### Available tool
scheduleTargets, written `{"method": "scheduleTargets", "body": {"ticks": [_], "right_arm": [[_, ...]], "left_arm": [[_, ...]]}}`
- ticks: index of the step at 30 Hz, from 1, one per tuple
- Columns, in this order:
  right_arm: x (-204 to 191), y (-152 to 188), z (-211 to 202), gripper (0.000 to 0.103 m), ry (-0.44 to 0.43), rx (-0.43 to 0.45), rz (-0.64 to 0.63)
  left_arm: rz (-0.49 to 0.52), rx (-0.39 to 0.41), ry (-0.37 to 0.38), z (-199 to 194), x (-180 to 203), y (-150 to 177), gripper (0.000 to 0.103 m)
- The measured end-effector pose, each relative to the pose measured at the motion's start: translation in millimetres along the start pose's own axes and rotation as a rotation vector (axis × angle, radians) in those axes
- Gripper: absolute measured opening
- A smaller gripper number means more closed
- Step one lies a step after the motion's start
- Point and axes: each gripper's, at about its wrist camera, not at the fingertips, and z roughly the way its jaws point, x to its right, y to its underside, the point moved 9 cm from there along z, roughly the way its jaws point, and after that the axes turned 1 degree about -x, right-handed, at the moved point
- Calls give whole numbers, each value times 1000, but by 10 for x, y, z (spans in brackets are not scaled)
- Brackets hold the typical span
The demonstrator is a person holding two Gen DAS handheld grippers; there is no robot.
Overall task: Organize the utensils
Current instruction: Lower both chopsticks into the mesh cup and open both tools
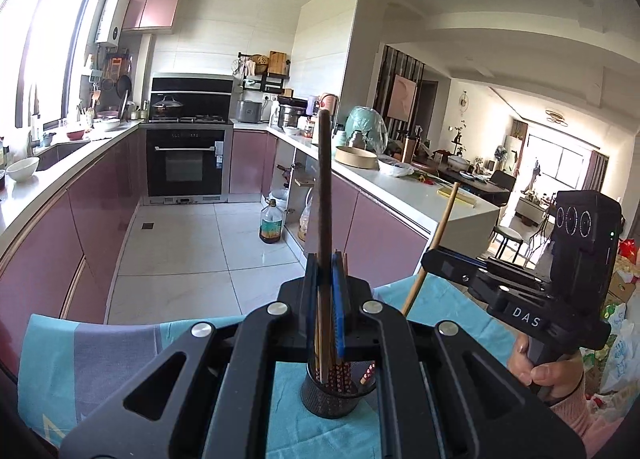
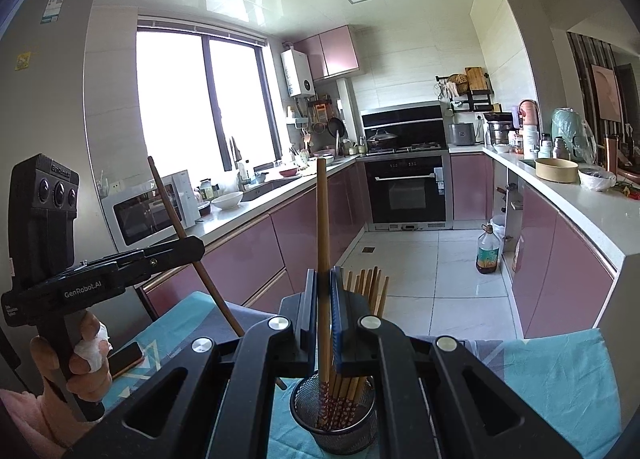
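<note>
Pinched low on its shaft in the left gripper (image 1: 325, 264), jaws narrowed tight onto it: a dark brown chopstick (image 1: 325, 179), long axis near upright in the left wrist view, leaning from the side in the right wrist view. Clamped the same way in the right gripper (image 2: 325, 279): a lighter wooden chopstick (image 2: 321, 219), long axis upright, lower end running down behind the jaws toward the holder.

Directly below and just ahead of both sets of jaws: a black mesh chopstick holder (image 2: 334, 431), standing upright on the teal tablecloth (image 1: 100, 359), short of its far edge. Inside, a bunch of wooden chopsticks (image 2: 370, 287), patterned ends down, plain tips fanned up just beside the right jaws.

Judged nearer: the right hand, its stick seemingly already lined up over the holder's mouth, perhaps inside it; cannot tell for sure, the rim being hidden by the gripper body. Dark stick's lower end seemingly just left of the holder, so likely in need of straightening and a small shift across before lowering.
</note>
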Motion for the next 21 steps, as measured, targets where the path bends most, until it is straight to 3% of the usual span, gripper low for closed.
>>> {"method": "scheduleTargets", "body": {"ticks": [5,14,21], "right_arm": [[56,132,213,5,24,-48,12],[59,505,590,5,-6,-207,39],[125,644,711,6,13,-256,65]], "left_arm": [[11,-70,26,255,122,165,7],[19,-254,61,776,205,646,7],[20,-340,36,1139,114,888,8]]}}
